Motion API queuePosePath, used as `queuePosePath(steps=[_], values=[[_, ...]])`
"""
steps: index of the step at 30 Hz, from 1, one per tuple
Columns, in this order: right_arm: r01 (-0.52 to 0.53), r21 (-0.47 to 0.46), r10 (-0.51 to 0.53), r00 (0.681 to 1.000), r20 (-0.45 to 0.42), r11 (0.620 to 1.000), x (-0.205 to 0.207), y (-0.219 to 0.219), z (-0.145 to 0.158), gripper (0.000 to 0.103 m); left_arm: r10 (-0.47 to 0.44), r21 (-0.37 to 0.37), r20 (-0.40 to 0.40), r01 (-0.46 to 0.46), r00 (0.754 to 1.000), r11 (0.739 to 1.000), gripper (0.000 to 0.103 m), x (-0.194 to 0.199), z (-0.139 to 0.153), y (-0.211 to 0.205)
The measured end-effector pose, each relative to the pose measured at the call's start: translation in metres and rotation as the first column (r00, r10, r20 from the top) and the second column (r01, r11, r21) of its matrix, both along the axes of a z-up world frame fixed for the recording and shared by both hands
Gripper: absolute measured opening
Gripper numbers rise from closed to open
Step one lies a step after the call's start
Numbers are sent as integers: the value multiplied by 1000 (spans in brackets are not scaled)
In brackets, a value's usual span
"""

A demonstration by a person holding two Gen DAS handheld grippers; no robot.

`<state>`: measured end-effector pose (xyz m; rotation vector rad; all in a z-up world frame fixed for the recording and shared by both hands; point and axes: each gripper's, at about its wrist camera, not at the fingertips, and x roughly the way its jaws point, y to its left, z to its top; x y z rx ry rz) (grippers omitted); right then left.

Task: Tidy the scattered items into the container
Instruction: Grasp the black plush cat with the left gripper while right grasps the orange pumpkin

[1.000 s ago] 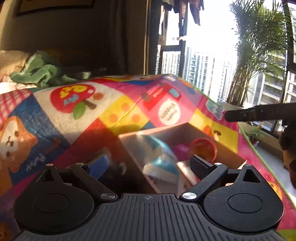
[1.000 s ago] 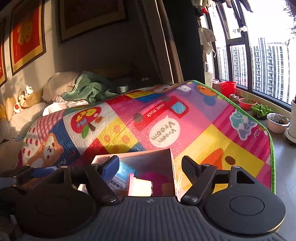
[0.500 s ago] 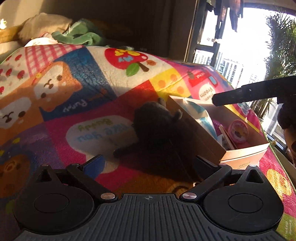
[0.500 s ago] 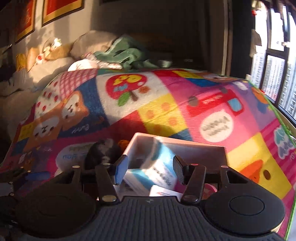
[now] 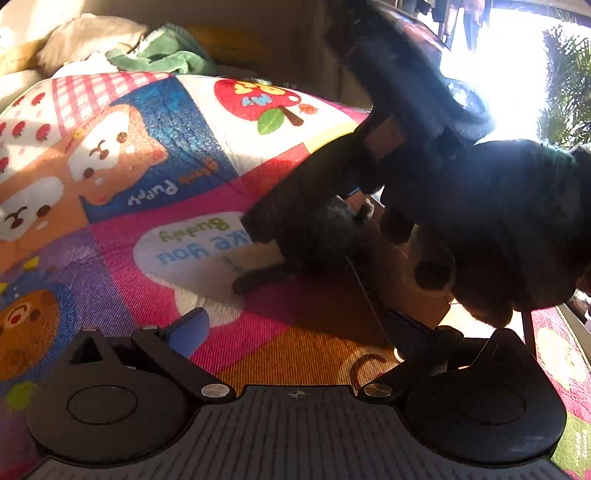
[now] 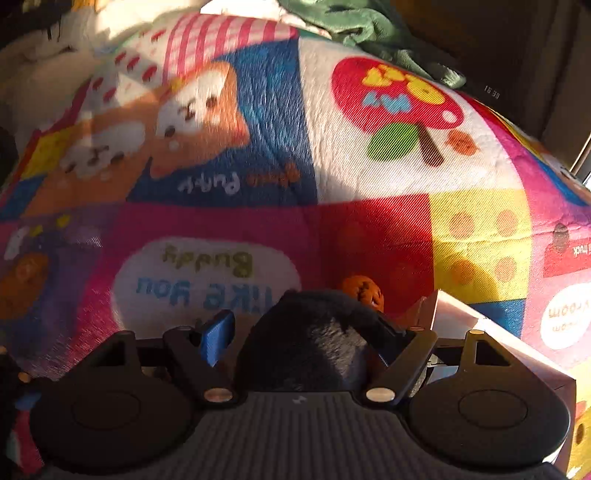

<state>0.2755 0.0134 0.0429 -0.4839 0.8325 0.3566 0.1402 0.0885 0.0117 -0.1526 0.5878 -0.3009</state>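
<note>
Left wrist view: the left gripper [image 5: 295, 334] fills the bottom of the frame, its blue-padded finger at lower left and its dark finger at lower right standing well apart with nothing between them, over the brightly printed play mat [image 5: 147, 192]. Right of centre lies a dark furry plush toy [image 5: 325, 236] on the mat, against the near wall of the cardboard box [image 5: 413, 291], which is largely hidden. The right gripper [image 5: 351, 184] comes down from the upper right of the frame as a dark, backlit shape, held by a hand [image 5: 491, 221] at the right edge; its fingers reach the toy, but contact cannot be made out here. A green cloth [image 5: 162, 55] and a pale cushion [image 5: 85, 37] lie in the upper left.

Right wrist view: the right gripper [image 6: 303, 338] occupies the bottom of the frame, its jaws opening, with the plush toy [image 6: 314, 332] lying between the blue pad at left and the dark finger at right; a gap shows beside the blue pad, and on the right the finger lies against the fur. A small orange object [image 6: 364, 291] sits just behind the toy, at centre. The white-walled box [image 6: 498, 343] is at lower right, just beside the toy. The mat [image 6: 258, 166] fills the rest, and the green cloth [image 6: 369, 29] lies at the top
</note>
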Motion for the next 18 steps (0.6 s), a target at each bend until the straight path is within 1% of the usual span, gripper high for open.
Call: queuePosePath(steps=[1,2,6,8,10,12,14,15,16,17,18], values=[[-1,-19,1,1000,15,1000,-3,2,0,67,-1,-1,4,1,1000,1000,103,0,0,0],[-7,-16,7,1000,19,1000,-5,2,2,65,0,-2,9,0,1000,1000,103,-1,1,1],[-15,74,15,1000,-6,997,-22,-4,19,62,13,-20,45,-12,999,1000,103,-5,4,4],[-20,157,24,999,-27,987,-35,-9,33,62,28,-33,87,-25,996,999,103,-11,8,7],[-11,287,37,995,-87,958,-46,-20,48,62,33,-47,123,-28,992,998,103,-21,16,10],[15,424,63,984,-169,906,-55,-34,59,62,21,-68,170,-10,985,998,103,-39,26,13],[60,521,95,959,-265,851,-60,-45,60,62,-5,-77,199,20,980,997,103,-55,30,14],[73,547,119,944,-307,834,-64,-48,57,63,-18,-70,205,34,979,997,103,-62,31,13],[75,555,141,931,-336,828,-68,-48,53,65,-31,-57,203,43,979,997,103,-67,29,12],[69,548,149,927,-344,834,-71,-47,50,67,-43,-41,196,52,980,998,103,-69,27,10],[56,534,149,931,-334,844,-74,-45,49,67,-53,-27,181,59,982,998,103,-69,23,7]])
